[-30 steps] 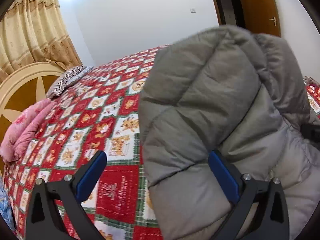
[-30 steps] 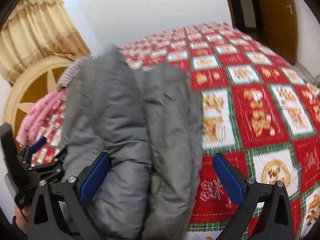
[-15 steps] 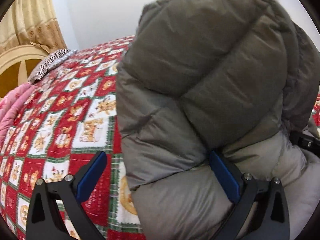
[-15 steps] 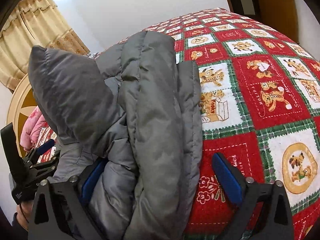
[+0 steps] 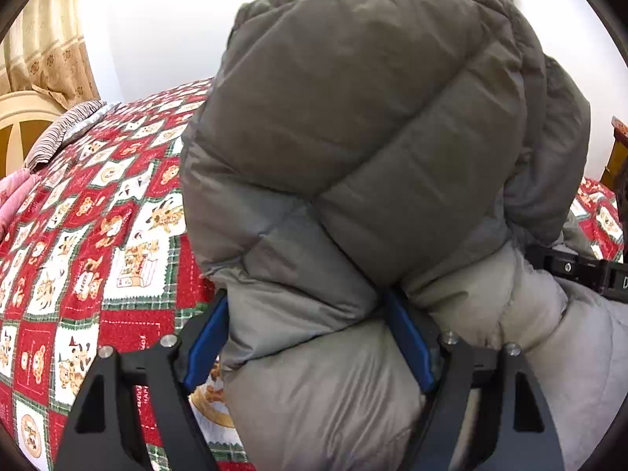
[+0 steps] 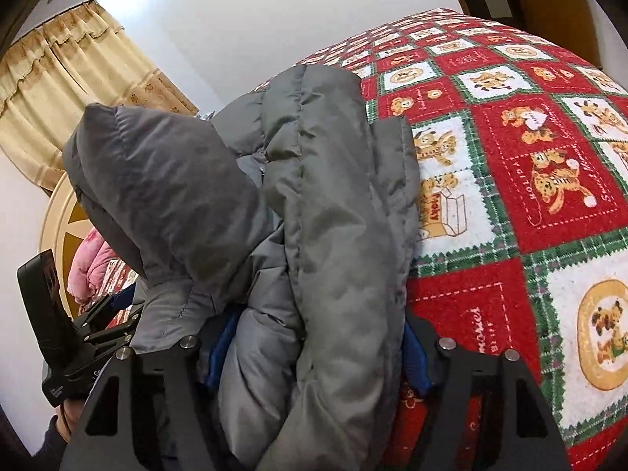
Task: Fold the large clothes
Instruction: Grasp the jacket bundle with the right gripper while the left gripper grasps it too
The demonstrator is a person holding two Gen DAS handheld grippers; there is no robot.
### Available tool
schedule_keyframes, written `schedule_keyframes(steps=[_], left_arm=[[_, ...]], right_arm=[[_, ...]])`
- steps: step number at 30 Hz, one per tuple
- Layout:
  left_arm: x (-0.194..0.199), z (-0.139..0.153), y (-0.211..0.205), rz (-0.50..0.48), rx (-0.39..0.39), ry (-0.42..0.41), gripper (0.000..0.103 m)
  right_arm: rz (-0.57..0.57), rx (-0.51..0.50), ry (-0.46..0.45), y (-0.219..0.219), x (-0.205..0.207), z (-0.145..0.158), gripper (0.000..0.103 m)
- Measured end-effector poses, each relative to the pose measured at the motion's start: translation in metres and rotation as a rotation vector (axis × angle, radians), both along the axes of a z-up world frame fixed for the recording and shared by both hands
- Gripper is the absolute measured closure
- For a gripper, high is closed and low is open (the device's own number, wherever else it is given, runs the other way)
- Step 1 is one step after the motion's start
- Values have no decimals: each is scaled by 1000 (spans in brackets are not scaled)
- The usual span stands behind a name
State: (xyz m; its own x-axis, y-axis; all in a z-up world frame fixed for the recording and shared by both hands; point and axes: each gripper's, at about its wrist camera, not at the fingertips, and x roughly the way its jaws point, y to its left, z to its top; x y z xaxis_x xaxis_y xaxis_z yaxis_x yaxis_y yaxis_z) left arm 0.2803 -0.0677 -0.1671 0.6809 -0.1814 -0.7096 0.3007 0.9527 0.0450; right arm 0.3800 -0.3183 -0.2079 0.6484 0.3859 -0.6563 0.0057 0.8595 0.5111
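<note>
Grey padded jacket (image 5: pixel 365 149) bunched on your bed's red patchwork quilt (image 6: pixel 530 180).
Your left gripper (image 5: pixel 310 341) and right gripper (image 6: pixel 318 357) have just been closing; both jaws now squeeze its folds.

The grey puffer jacket (image 5: pixel 365 149) hides most of the door behind it — bedspread (image 5: pixel 98 235) pattern cut off below.

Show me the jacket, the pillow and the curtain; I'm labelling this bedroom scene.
jacket (image 5: pixel 353 117): left wrist view, quilted hood.
pillow (image 5: pixel 62 133): left wrist view, striped top.
curtain (image 6: pixel 78 70): right wrist view, upper folds.
</note>
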Motion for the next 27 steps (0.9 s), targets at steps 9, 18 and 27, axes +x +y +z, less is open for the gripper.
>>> schedule_keyframes(steps=[9,18,27], left_arm=[[17,30,23,49,-35,-80,4],[36,8,27,34,-113,21,0],[32,-3,11,-14,-130,67,0]], right_arm=[[-5,-14,-24,-18,19,29,18],[83,69,67,-25,67,20,9],[99,180,56,-31,52,-3,43]])
